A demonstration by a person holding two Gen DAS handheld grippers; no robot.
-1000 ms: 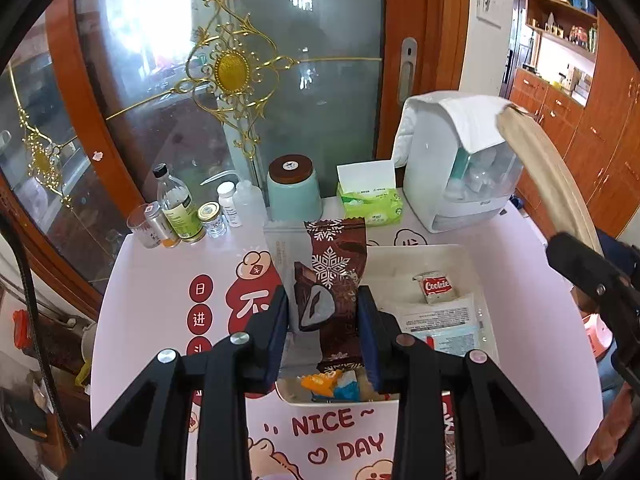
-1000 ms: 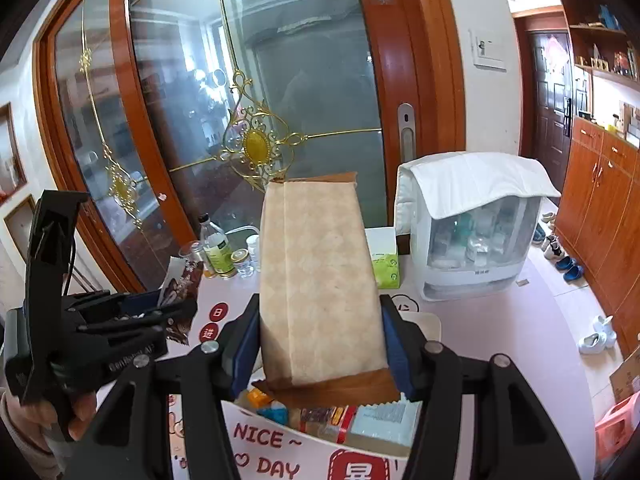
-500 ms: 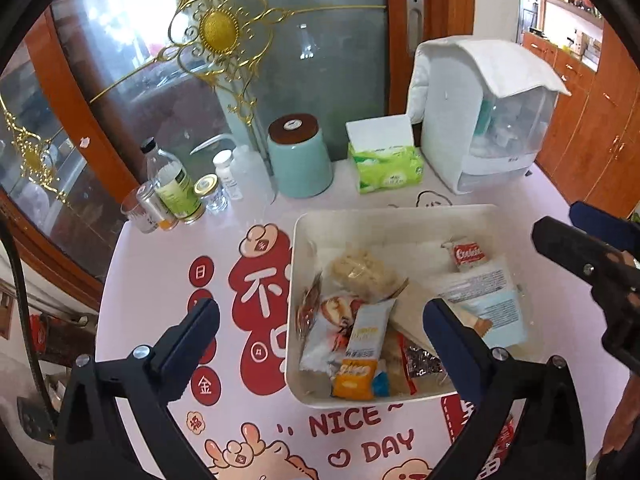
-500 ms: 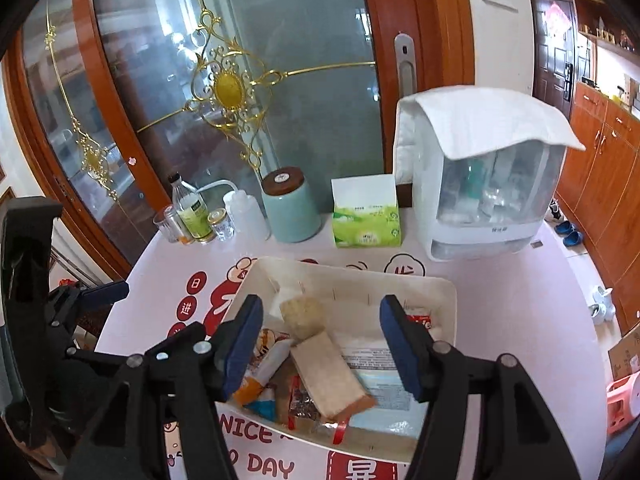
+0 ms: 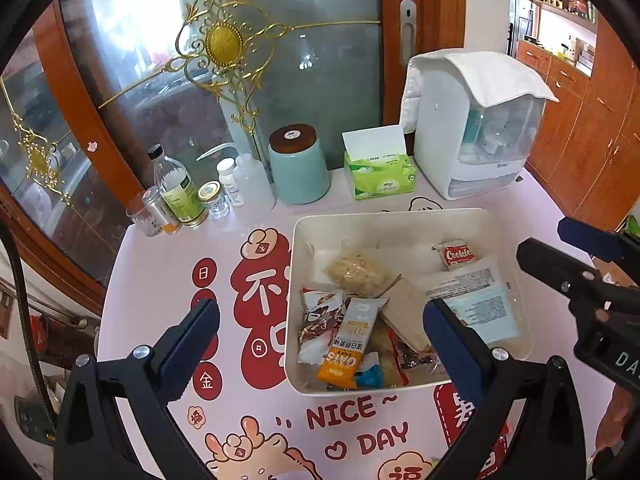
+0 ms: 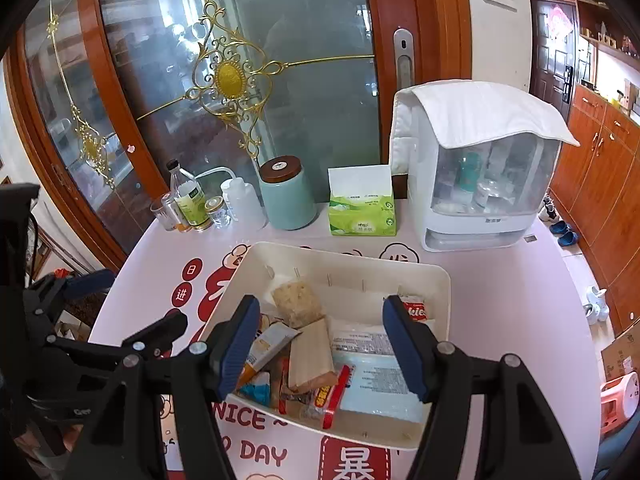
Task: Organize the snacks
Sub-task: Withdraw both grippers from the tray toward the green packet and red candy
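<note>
Both grippers, left (image 5: 320,328) and right (image 6: 316,340), hang spread and empty over our tray (image 5: 400,216), where the snacks (image 5: 352,344) lie heaped, so we judge a careless pinch could snag two overlapping packets together.

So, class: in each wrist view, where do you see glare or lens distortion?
Left wrist view: window glare washes out the patterned glass door top left, and its wooden frame bows like a barrel. Right wrist view: softer reflections on the glass, and black vignette fills the corners.
</note>
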